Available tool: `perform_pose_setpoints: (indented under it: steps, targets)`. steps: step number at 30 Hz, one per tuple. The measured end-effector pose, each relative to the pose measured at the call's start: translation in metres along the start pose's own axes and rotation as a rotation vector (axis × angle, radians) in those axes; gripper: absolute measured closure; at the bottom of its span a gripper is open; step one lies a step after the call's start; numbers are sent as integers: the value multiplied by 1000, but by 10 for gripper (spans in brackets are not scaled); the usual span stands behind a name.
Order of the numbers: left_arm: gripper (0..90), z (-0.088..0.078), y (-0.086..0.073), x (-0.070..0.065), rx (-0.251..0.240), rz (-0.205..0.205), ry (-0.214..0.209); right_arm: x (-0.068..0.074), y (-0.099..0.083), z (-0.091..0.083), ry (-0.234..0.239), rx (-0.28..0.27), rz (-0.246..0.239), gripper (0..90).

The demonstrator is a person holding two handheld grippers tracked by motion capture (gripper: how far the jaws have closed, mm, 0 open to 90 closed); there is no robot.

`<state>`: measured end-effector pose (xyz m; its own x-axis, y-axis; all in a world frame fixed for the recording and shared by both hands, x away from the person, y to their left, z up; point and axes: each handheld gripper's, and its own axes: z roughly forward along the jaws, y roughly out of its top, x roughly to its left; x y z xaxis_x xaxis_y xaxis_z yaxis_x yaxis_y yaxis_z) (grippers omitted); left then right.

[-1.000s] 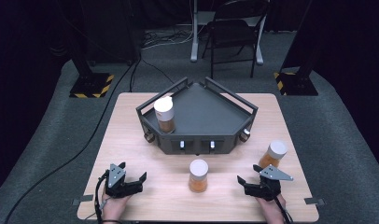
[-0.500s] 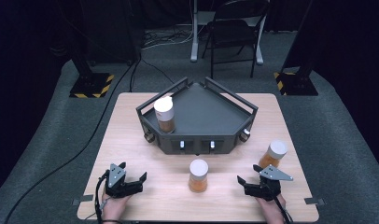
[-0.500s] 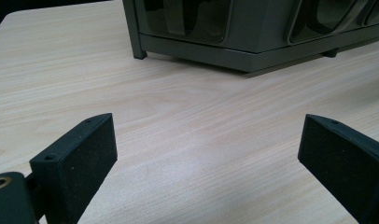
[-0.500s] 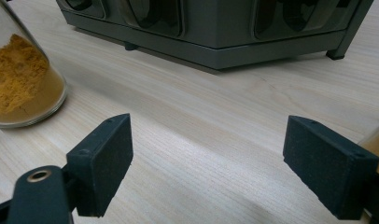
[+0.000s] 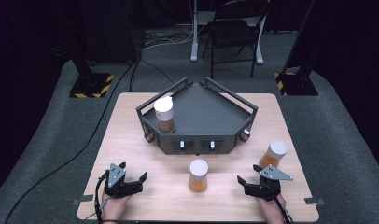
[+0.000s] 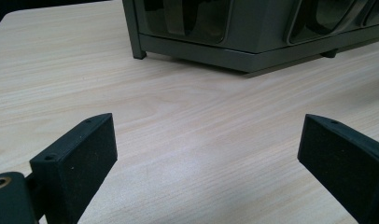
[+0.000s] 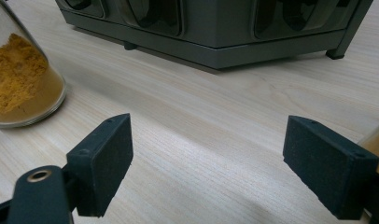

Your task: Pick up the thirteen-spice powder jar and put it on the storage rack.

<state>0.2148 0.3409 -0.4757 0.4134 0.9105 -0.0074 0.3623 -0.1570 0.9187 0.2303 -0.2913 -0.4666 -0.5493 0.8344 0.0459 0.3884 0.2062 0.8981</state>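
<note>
A dark grey angular rack [image 5: 201,112] stands at the middle of the wooden table [image 5: 131,140], with one white-capped jar of orange powder [image 5: 164,115] on its left side. A second jar [image 5: 198,175] stands on the table in front of the rack, and a third jar [image 5: 273,155] is at the right. My left gripper [image 5: 131,176] rests near the front left edge, open, with bare wood between its pads [image 6: 80,158]. My right gripper [image 5: 249,174] rests at the front right, open and empty, between the middle jar [image 7: 19,84] and the right jar.
The rack's base [image 6: 253,42] lies ahead of the left gripper; in the right gripper view it [image 7: 215,32] spans the top. Past the table stand a chair [image 5: 234,32] and stand bases with yellow-black stripes [image 5: 90,85]. A cable [image 5: 71,154] runs across the floor at left.
</note>
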Motion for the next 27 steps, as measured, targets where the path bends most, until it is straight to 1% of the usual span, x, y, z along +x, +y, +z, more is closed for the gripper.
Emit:
perform_pose_setpoints:
  steps: [27]
  targets:
    - [46,0,-1,1,-6,-6,-6,0,0,0,0,2,-3,150]
